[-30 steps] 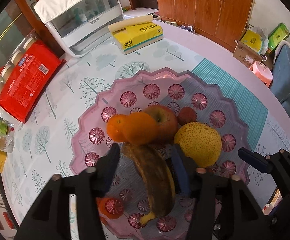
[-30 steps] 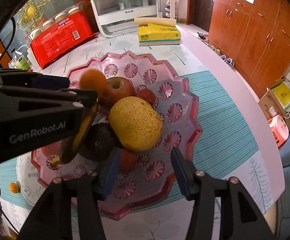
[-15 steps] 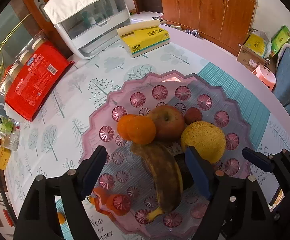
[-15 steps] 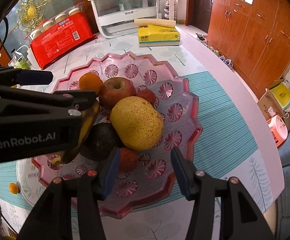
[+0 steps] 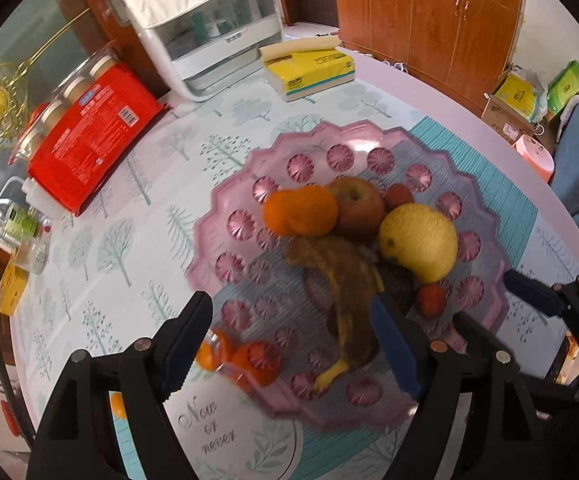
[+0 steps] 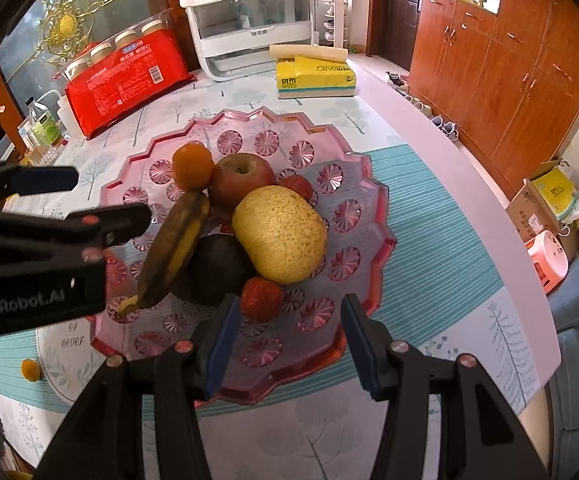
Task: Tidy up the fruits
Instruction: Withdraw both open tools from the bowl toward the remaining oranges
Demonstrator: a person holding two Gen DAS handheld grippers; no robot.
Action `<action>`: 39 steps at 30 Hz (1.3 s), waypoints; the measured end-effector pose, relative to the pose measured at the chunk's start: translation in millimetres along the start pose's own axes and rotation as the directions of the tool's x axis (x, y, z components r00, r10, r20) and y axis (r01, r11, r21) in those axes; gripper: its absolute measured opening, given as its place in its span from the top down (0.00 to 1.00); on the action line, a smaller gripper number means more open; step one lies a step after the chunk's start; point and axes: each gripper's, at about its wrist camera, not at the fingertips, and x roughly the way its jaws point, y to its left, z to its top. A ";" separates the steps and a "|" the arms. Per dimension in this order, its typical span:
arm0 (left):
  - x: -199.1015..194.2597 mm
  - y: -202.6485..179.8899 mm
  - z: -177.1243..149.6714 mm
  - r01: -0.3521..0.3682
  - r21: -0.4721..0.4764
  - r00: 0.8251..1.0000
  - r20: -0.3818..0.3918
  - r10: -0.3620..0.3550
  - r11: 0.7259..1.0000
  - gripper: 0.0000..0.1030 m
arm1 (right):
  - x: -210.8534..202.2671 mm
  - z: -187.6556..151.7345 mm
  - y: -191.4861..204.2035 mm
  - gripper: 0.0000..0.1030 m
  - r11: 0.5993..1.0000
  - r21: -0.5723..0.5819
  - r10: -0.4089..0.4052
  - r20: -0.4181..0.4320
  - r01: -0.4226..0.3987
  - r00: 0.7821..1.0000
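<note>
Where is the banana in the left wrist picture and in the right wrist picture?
Left wrist: the banana lies low and centre-right on the pink tray, beside the open left tool's right finger.
Right wrist: the banana lies left of centre, stem toward the camera.
Shared landmark: the yellow pear beside it.

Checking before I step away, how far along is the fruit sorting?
Mostly done: banana, apple and pear sit in the pink tray. Nothing in hand; left tongs and right tongs are open. Left: a small orange on the table.
</note>
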 end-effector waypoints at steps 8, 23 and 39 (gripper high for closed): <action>-27.7 31.2 -31.5 -0.005 -0.039 1.000 0.020 0.006 0.999 0.23 | -21.0 -7.6 19.9 0.49 1.000 -0.006 -0.008 0.031 0.008 0.999; -85.2 103.4 -84.8 -0.041 -0.073 0.994 0.097 0.048 0.996 0.22 | -63.1 -18.7 83.8 0.49 0.999 0.012 0.029 0.128 -0.031 0.991; -83.6 198.6 -143.7 -0.056 -0.174 0.993 0.091 0.072 0.983 0.21 | -62.5 -34.2 172.0 0.49 0.996 -0.032 0.091 0.140 -0.088 0.986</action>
